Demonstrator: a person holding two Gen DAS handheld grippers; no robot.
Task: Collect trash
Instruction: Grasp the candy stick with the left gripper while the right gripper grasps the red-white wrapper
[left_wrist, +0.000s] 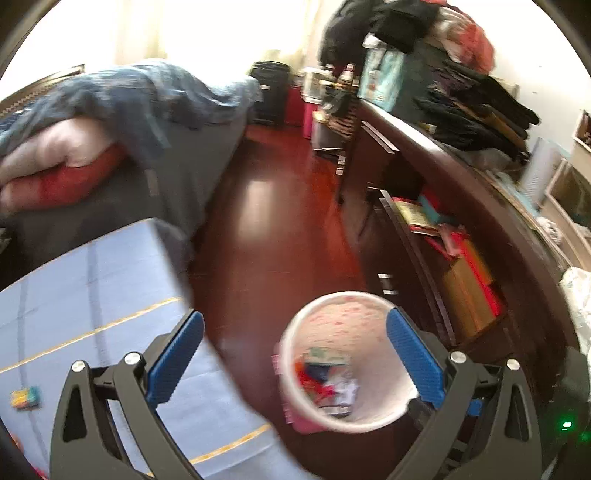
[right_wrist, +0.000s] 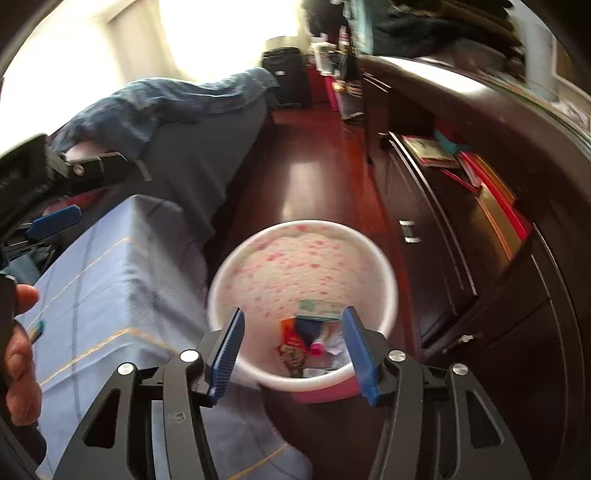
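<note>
A white trash bin (left_wrist: 343, 321) with pink speckles stands on the red-brown floor and holds several wrappers (left_wrist: 328, 380). My left gripper (left_wrist: 295, 354) is open and empty, above the gap between the table and the bin. A small colourful wrapper (left_wrist: 25, 397) lies on the blue tablecloth to its left. In the right wrist view my right gripper (right_wrist: 291, 350) is open and empty, right above the bin (right_wrist: 295, 266), with wrappers (right_wrist: 306, 339) visible inside. The same small wrapper (right_wrist: 38, 328) lies on the cloth at the left, next to a hand.
A table with a blue checked cloth (left_wrist: 92, 295) is at the left. A bed with blue bedding (left_wrist: 147, 110) lies behind it. A dark wooden dresser (left_wrist: 461, 221) with open drawers runs along the right. The left gripper (right_wrist: 55, 218) shows at the left of the right wrist view.
</note>
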